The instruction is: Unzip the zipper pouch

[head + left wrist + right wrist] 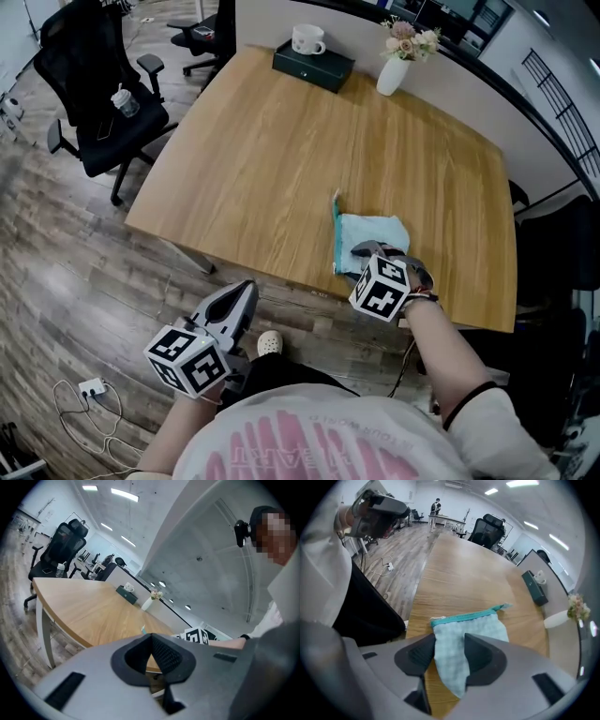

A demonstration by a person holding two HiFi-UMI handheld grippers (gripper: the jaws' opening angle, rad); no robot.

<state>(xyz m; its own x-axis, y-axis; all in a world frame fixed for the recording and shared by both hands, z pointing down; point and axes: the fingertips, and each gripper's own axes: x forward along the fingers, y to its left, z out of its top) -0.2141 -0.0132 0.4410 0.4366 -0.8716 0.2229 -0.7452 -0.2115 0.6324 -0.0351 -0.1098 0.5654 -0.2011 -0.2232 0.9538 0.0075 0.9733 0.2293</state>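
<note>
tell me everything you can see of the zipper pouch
The zipper pouch is soft, pale blue-green checked cloth, with a teal zip along one long edge that looks closed, its tab end poking out at the far corner. It lies flat on the wooden table near the person's edge. The right gripper has its jaws apart astride the near end.

Pink-printed white T-shirt (309, 441); grey left hand-held gripper (246, 291), right hand-held gripper (367, 249) bearing marker cubes (187, 361) (382, 286).
</note>
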